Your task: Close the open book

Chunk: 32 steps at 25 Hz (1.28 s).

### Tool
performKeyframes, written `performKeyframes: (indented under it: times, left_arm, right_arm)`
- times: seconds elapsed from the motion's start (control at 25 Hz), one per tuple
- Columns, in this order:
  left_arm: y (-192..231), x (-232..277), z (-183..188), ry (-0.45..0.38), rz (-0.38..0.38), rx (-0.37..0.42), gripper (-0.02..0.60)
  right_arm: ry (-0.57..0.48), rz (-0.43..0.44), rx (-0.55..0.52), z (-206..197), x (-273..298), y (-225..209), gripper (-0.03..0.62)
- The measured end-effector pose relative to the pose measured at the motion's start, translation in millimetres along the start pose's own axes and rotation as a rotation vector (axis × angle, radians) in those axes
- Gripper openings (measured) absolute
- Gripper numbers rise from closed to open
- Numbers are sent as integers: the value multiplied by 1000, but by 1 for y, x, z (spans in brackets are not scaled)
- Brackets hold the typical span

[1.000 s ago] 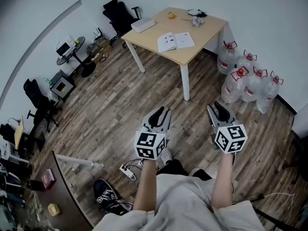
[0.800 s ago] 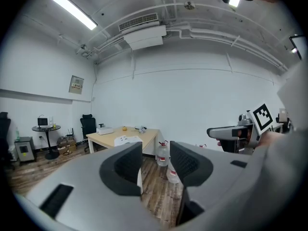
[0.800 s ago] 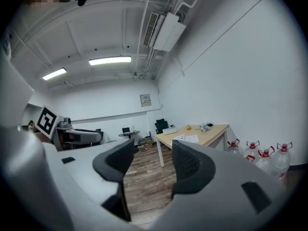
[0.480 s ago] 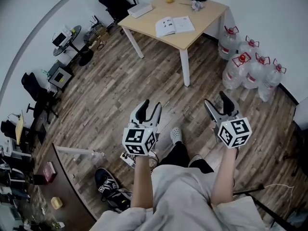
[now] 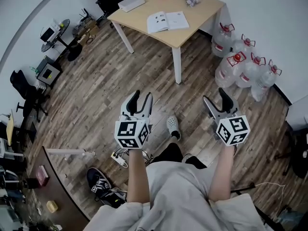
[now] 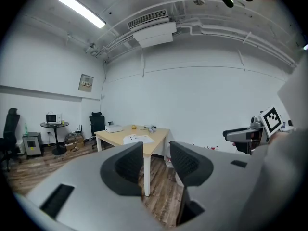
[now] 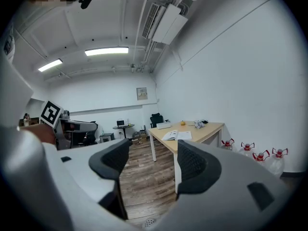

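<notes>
Left tool (image 5: 142, 96) well short of open book (image 5: 167, 21) on table (image 5: 204, 11).

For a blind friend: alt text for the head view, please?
A person holds two empty grippers over a wood floor, left gripper jaws apart, right gripper jaws opening. Ahead, an open book lies on a wooden table.

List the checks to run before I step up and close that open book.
1. Book open, flat on the table: ok.
2. Left gripper empty, jaws apart: ok.
3. Right gripper empty, jaws opening: ok.
4. Book within reach: not ok, the table stands well ahead.
5. Floor to the table free: ok; water bottles stand off to the right.
</notes>
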<state>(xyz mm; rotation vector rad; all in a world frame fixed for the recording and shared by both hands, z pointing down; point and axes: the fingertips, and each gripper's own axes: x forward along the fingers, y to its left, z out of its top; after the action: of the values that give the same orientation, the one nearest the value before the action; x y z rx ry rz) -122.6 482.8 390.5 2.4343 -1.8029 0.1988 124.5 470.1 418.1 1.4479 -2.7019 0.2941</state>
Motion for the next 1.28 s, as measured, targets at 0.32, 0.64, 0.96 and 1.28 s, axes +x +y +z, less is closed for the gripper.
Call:
performKeyframes:
  times: [0.32, 0.64, 0.96, 1.28]
  left_arm:
    - [45, 110, 7, 16, 24, -76, 179]
    - [120, 219, 43, 19, 23, -101, 179]
    - [196, 310, 51, 37, 11, -138, 179]
    - [240, 359, 41, 68, 21, -175, 179]
  right_arm:
    - [77, -45, -3, 10, 94, -70, 314]
    - [97, -18, -20, 55, 223, -94, 308]
    - [158, -21, -54, 63, 340, -107, 305]
    - [196, -61, -26, 56, 394, -134, 301]
